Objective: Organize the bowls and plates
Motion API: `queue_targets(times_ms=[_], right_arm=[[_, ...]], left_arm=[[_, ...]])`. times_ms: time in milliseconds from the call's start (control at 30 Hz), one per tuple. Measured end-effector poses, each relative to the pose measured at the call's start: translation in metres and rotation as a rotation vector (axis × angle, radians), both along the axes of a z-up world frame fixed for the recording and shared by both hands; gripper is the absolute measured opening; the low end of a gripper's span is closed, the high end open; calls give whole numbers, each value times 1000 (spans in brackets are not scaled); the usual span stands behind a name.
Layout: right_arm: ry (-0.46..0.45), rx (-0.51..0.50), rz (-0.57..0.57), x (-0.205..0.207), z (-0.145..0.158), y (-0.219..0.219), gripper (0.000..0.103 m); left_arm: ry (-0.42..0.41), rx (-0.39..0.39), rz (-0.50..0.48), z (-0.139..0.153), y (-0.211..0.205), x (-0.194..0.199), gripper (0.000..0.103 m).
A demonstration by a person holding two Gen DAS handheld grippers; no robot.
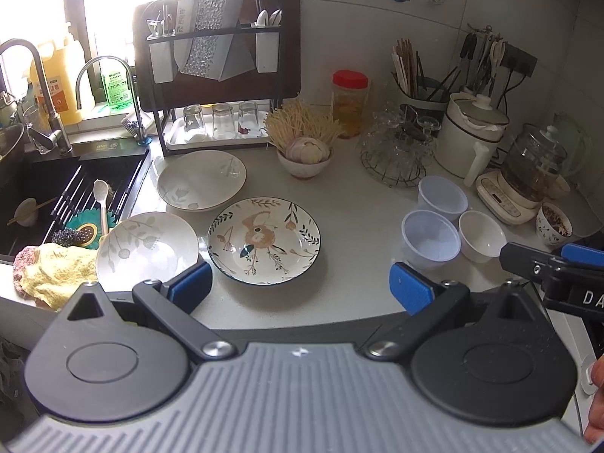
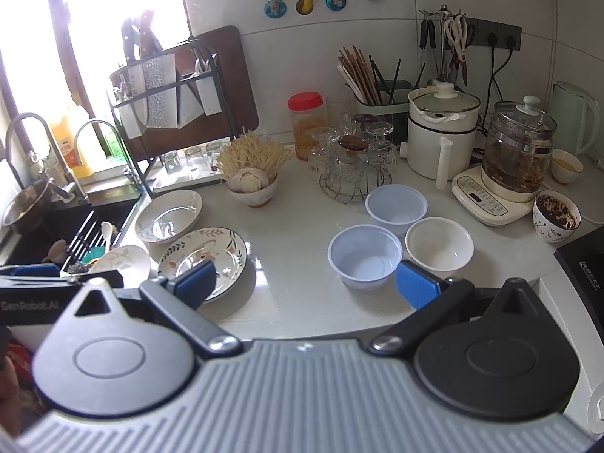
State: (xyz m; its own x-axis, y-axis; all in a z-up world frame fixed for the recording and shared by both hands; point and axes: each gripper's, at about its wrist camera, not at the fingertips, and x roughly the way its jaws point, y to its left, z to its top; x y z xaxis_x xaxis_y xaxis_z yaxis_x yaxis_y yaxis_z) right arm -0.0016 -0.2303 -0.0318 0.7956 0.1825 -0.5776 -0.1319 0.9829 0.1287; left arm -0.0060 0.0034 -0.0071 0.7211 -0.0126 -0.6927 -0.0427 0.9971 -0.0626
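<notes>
The left gripper is held level above the near edge of the counter, its 2 blue-padded fingers spread wide apart with nothing between them. The right gripper is held alongside it at about the same height, its 2 blue fingers also spread wide and holding nothing. Each gripper's tip shows at the edge of the other's view, so the 2 sit near each other but apart. Part of a hand shows at the lower right of the left view.

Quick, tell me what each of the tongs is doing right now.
Left tongs: open, holding nothing, above the counter edge.
Right tongs: open, holding nothing.
</notes>
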Motion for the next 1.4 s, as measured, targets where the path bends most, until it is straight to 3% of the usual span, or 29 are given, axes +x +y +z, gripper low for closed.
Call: queue_targets(times_ms=[633,767,1033,1400], right_arm=[[7,52,8,8,2,-17,103],[-5,59,32,9,4,-20,103],[-13,51,107,5,4,-30,103],[6,68,168,-2,-7,-25,103]], left_arm=[[-10,28,5,0,-15,-2,102],[-49,23,67,4,-23,-14,102],[6,25,122,-10,-44,-29,102],[9,18,163,-16,-44,-31,102]])
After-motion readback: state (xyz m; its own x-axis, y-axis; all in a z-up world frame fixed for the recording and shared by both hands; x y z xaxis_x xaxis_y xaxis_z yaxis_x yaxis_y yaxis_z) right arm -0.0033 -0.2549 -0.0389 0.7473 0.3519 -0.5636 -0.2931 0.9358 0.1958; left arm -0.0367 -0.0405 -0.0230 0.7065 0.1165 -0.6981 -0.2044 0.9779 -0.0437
